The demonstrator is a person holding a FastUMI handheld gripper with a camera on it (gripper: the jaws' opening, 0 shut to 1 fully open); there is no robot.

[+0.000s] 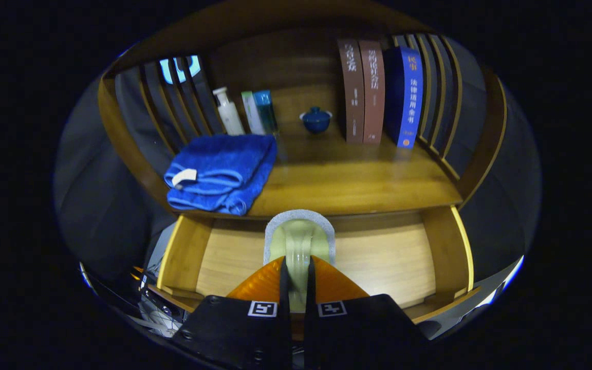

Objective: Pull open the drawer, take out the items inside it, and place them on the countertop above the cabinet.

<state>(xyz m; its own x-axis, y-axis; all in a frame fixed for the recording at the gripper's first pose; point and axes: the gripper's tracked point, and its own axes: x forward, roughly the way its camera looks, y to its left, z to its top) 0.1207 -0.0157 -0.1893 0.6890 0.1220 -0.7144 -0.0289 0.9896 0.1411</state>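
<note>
Scrubbing pad [299, 231], a grey-rimmed thing with a pale, see-through arched handle, sat between the fingers of the tongs [296, 270]. The fingers were nearly closed, with both pressing on the handle's sides, so the grip looked firm. Its long axis ran straight ahead along the fingers. The rounded end pointed away from the tongs toward the cabinet, and the handle's arch followed the same line.

Below and to either side of the fingers lay the open drawer [388, 257], its pale wooden floor bare where it showed. Whether the pad was resting on that floor or hung clear of it could not be told, though its far end overlapped the cabinet's front edge.

I judged the step in hand to be taking out the item, with the placing not yet done. The next move called for raising the pad above the front edge, carrying it forward, lowering it flat and then parting the fingers.

Just beyond the pad spread the countertop [357, 180], with bare wood straight ahead of the fingers. A folded blue towel [219, 172] lay ahead and to the left. Farther off stood a white bottle [229, 110] and two slim tubes [260, 110]. A small blue lidded cup [316, 119] stood straight ahead, and upright books [373, 92] stood to the right.
</note>
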